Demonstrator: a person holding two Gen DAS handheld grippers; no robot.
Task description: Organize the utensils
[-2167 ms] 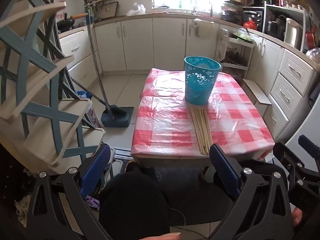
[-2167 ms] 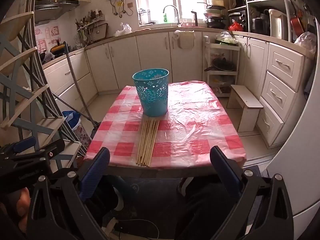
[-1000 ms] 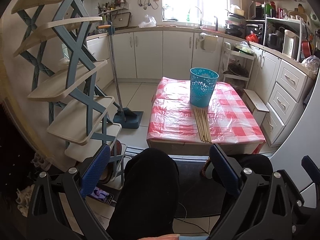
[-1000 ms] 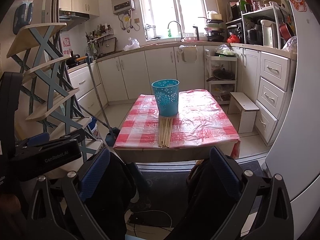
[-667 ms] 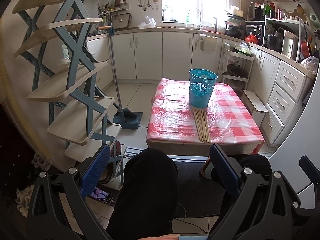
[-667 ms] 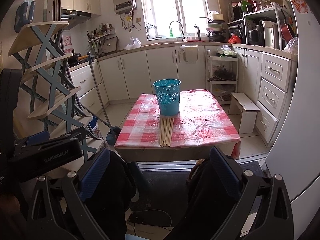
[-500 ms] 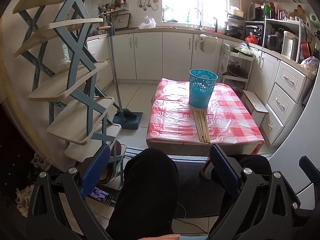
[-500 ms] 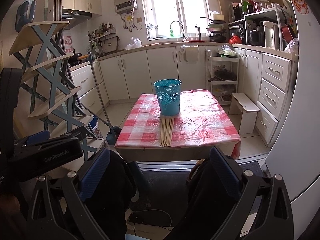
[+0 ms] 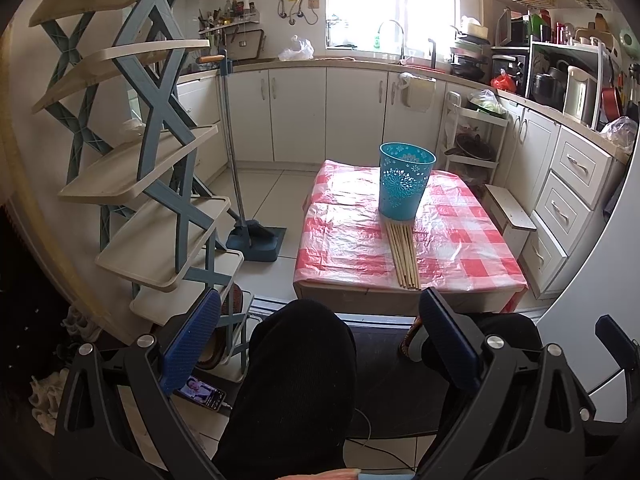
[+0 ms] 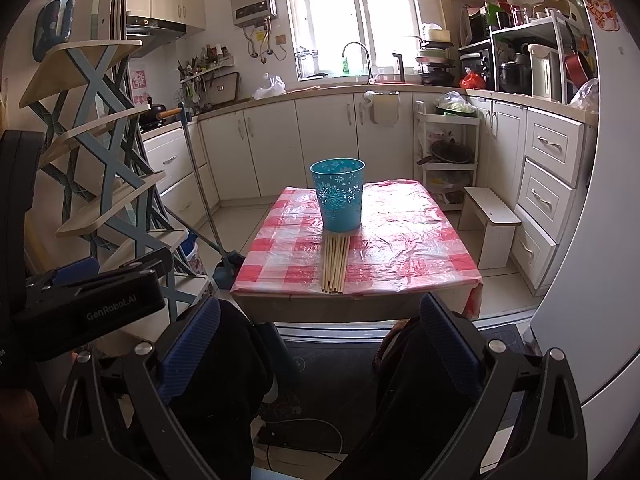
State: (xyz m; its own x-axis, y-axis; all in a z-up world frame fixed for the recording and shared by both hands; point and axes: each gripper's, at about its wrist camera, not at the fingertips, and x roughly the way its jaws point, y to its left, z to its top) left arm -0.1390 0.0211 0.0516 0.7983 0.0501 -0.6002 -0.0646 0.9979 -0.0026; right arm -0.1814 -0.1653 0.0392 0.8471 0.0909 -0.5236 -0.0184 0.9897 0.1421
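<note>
A bundle of several wooden chopsticks (image 9: 403, 255) lies on the low table (image 9: 348, 248) with the red-checked plastic cover, pointing from the near edge to a teal perforated bin (image 9: 405, 185) standing upright behind it. Both show in the right wrist view too: chopsticks (image 10: 335, 263), bin (image 10: 339, 193), table (image 10: 404, 248). My left gripper (image 9: 320, 346) is open and empty, held back above the person's knees, well short of the table. My right gripper (image 10: 318, 346) is open and empty, also short of the table. The left gripper's body (image 10: 88, 304) shows at the right view's left.
A folding step rack (image 9: 152, 184) stands left of the table, with a broom and dustpan (image 9: 250, 236) beside it. A small wooden stool (image 10: 490, 220) stands to the table's right, by the white drawers (image 10: 548, 196). A phone (image 9: 204, 390) lies on the floor.
Over 2.2 s both grippers pulled back and up from the table, so it looks smaller and farther. In the last half second almost nothing moved. Both stay open.
</note>
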